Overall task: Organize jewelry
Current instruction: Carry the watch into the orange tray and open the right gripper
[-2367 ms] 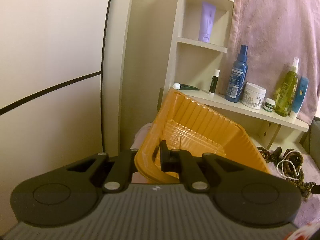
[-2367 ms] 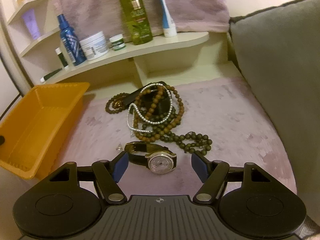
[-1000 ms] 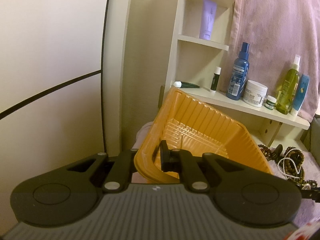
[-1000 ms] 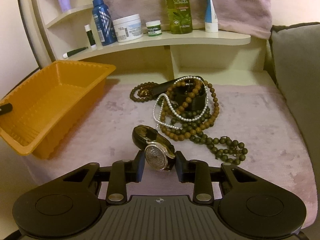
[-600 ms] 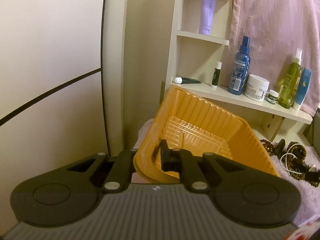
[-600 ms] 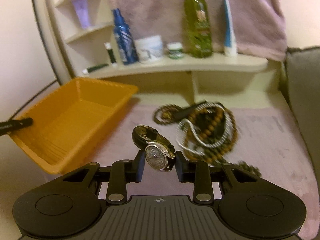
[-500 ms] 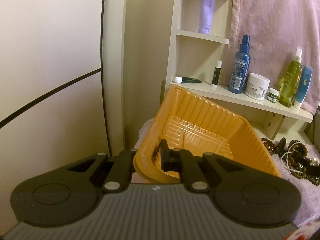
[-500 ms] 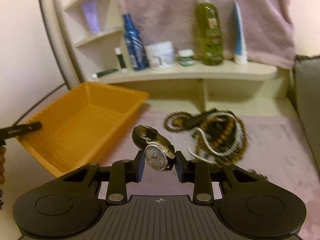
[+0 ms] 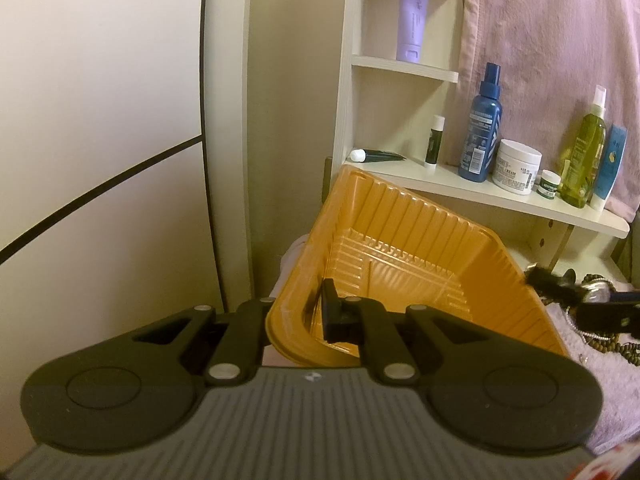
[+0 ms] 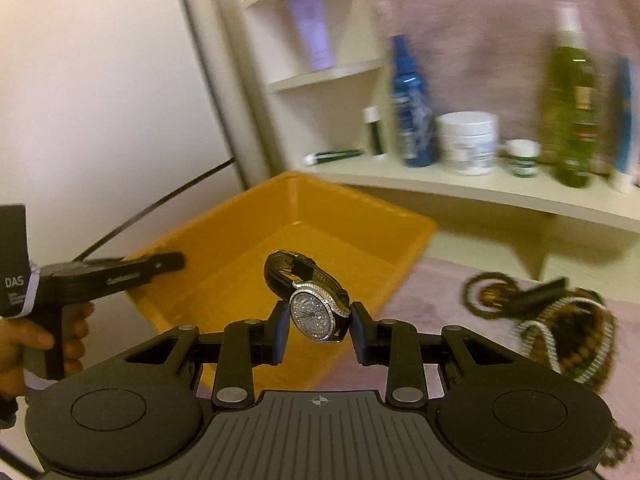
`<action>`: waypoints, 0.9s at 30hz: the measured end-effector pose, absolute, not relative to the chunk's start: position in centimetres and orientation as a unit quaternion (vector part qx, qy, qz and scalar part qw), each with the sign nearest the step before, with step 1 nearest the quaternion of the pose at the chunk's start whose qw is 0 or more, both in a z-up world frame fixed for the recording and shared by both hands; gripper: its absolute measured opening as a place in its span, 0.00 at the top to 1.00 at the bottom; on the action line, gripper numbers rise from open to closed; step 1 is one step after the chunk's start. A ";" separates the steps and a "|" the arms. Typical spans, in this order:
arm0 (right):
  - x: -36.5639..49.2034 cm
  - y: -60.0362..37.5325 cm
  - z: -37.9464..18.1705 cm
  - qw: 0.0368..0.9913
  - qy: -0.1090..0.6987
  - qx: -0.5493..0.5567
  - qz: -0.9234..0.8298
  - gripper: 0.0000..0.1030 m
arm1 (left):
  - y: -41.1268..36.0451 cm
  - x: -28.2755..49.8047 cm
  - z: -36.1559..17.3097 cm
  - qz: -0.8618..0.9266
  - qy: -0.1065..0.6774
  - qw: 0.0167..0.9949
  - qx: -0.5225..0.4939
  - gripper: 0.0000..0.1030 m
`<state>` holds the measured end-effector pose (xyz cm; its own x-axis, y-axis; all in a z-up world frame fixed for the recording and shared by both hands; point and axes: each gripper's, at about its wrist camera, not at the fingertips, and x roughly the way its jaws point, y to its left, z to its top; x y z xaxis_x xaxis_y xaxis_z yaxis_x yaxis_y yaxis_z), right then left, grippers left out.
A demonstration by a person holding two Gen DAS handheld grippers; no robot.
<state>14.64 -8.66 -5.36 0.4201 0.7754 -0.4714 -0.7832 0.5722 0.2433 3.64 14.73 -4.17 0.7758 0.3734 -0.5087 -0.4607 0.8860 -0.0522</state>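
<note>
Mauve plush cloth (image 10: 448, 292) covers the surface below cream shelves (image 9: 480, 194) of bottles and jars. Above it, the wristwatch (image 10: 310, 300), with a round dial crusted in small sparkling stones and a dark glossy strap curled into a loop, is pinched at its case between the closed-in fingers of the right gripper (image 10: 318, 330), held in the air over the near edge of the orange tray (image 10: 248, 256). That tray is thin, ribbed, rectangular plastic, tilted, its rim clamped between the narrowed fingers of the left gripper (image 9: 298, 316). To the right on the cloth lies a tangled heap of brown wooden beads and a white pearl strand (image 10: 560, 330), blurred in the right wrist view.
</note>
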 end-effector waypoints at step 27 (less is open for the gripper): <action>15.3 -2.8 -7.1 0.816 0.314 -0.095 0.476 0.55 | 14.5 3.8 -4.1 0.218 0.249 0.940 -0.076 0.91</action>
